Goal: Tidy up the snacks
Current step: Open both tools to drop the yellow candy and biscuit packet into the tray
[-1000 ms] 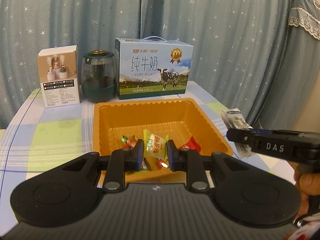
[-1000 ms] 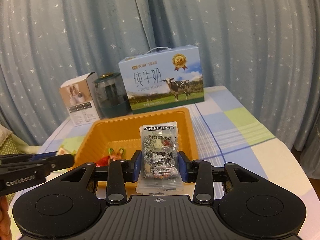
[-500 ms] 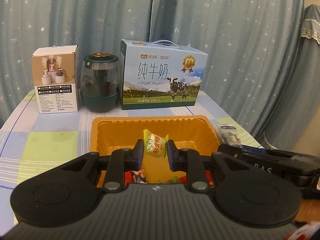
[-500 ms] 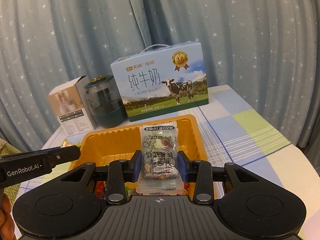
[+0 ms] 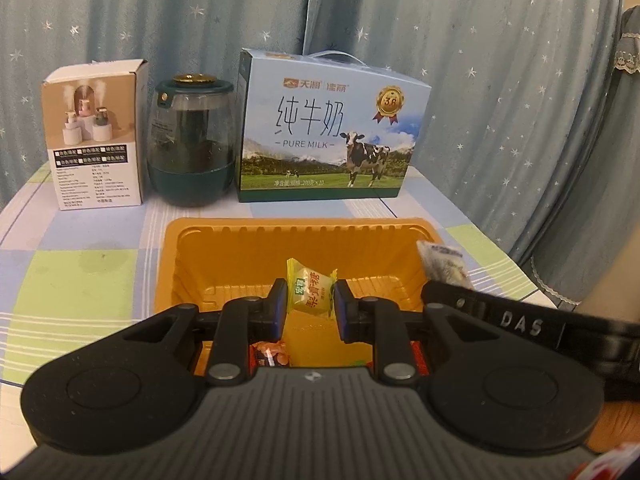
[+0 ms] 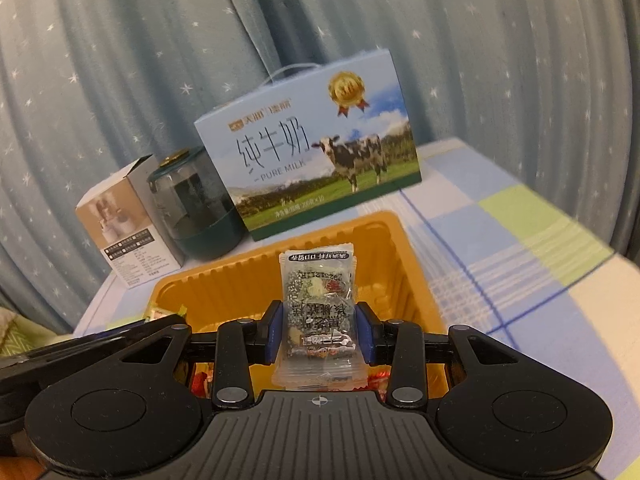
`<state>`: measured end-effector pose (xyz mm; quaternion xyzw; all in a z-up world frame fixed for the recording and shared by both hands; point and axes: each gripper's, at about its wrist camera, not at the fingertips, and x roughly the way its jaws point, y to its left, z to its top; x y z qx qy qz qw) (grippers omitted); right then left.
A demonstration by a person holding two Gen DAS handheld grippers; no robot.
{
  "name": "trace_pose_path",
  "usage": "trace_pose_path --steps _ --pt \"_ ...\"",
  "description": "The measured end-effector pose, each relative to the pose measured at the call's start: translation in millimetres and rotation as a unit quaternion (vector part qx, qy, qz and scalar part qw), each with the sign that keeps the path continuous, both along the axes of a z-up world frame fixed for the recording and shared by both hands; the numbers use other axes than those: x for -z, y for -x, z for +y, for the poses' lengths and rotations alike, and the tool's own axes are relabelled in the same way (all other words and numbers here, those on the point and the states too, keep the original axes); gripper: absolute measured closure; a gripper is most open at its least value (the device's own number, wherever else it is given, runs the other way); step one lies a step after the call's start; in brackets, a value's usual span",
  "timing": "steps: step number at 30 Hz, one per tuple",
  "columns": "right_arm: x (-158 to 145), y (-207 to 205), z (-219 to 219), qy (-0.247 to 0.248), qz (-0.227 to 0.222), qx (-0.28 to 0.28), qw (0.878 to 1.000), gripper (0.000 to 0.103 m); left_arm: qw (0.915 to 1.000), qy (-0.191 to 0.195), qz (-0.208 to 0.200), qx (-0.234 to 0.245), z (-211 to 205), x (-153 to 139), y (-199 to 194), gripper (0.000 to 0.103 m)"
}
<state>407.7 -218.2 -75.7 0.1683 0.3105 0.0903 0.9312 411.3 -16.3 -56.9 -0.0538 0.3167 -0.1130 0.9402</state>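
Note:
An orange plastic tray [image 5: 240, 240] [image 6: 404, 256] lies on the checked tablecloth with several wrapped sweets [image 5: 268, 356] at its near end. My left gripper [image 5: 310, 304] hangs over the tray, shut on a yellow-green wrapped candy [image 5: 310, 292]. My right gripper [image 6: 318, 328] is also above the tray, shut on a clear packet of dark snack [image 6: 318, 312], which stands upright between the pads. In the left wrist view the right gripper's arm [image 5: 520, 324] reaches in from the right with the packet's top [image 5: 442, 264] over the tray's right rim.
Behind the tray stand a blue milk carton box [image 5: 328, 128] [image 6: 316, 160], a dark green glass jar [image 5: 190, 144] [image 6: 196, 208] and a small white box [image 5: 94, 136] [image 6: 128, 232]. A starred blue curtain hangs behind the table. Open tablecloth [image 6: 520, 240] lies right of the tray.
Both grippers have moved forward and down over the tray with their snacks still held. The boxes and jar appear nearer. The right wrist view has rolled, tilting the scene.

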Motion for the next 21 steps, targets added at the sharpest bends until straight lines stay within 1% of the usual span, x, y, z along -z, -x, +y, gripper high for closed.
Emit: trace_pose_path --steps 4,6,7,11,14,17,21 --pt "0.5 -0.3 -0.6 -0.002 -0.002 0.007 1.0 0.065 0.9999 0.001 0.0 0.015 -4.2 3.5 -4.5 0.079" --pt "0.7 0.3 -1.4 -0.002 -0.005 0.01 1.0 0.065 0.9999 0.003 0.005 0.015 -3.8 6.8 -6.9 0.066" --pt "1.3 0.2 -2.3 -0.003 -0.005 0.011 1.0 0.065 0.9999 0.004 0.006 0.01 -2.3 8.2 -6.8 0.057" --pt "4.2 -0.9 -7.7 -0.004 0.001 0.019 1.0 0.065 1.0 0.001 0.004 -0.007 8.3 9.6 -5.1 0.056" --pt "2.8 -1.2 -9.7 -0.007 0.0 0.021 1.0 0.065 0.9998 0.007 0.004 -0.019 20.2 7.7 -4.0 0.055" --pt "0.0 -0.2 -8.0 -0.009 -0.005 0.016 1.0 0.065 0.9995 0.006 0.003 -0.03 28.3 5.3 -1.7 0.053" --pt "-2.2 0.5 -1.8 -0.003 -0.012 0.008 1.0 0.065 0.9994 0.0 0.003 -0.033 32.6 3.9 -0.3 0.053"
